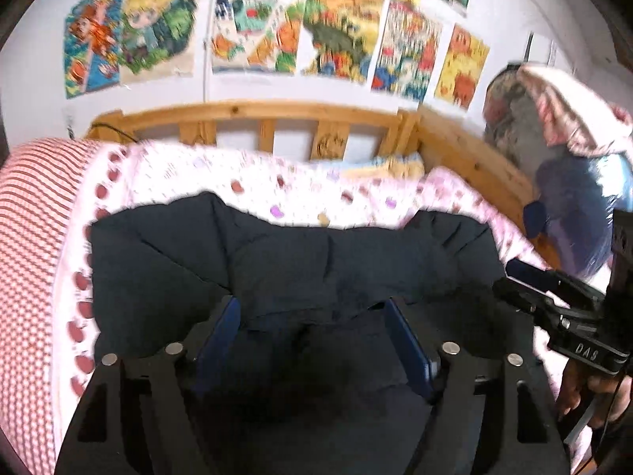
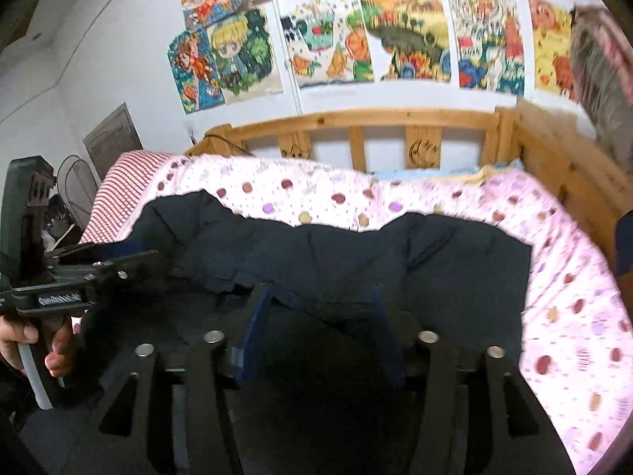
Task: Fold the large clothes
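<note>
**Dark garment on the bed, both grippers above its near edge**

Colourful drawings [image 2: 336,43] cover the white wall behind a wooden bed frame [image 2: 356,122]. On the bed lies a pink dotted sheet [image 2: 573,297], with a red striped cover [image 1: 35,237] at the left side. A large dark garment [image 1: 296,253] is spread over the sheet, wrinkled, and its far edge leaves a band of bare sheet before the headboard. To the right of it, the sheet is also bare up to the wooden side rail [image 1: 474,158].

The left gripper [image 1: 312,324] hangs over the near part of the garment, fingers wide apart, with cloth between them but not pinched. The right gripper [image 2: 316,312] is the same: fingers spread, nothing gripped. Each gripper is held by a hand [image 2: 23,336] at its handle.
</note>
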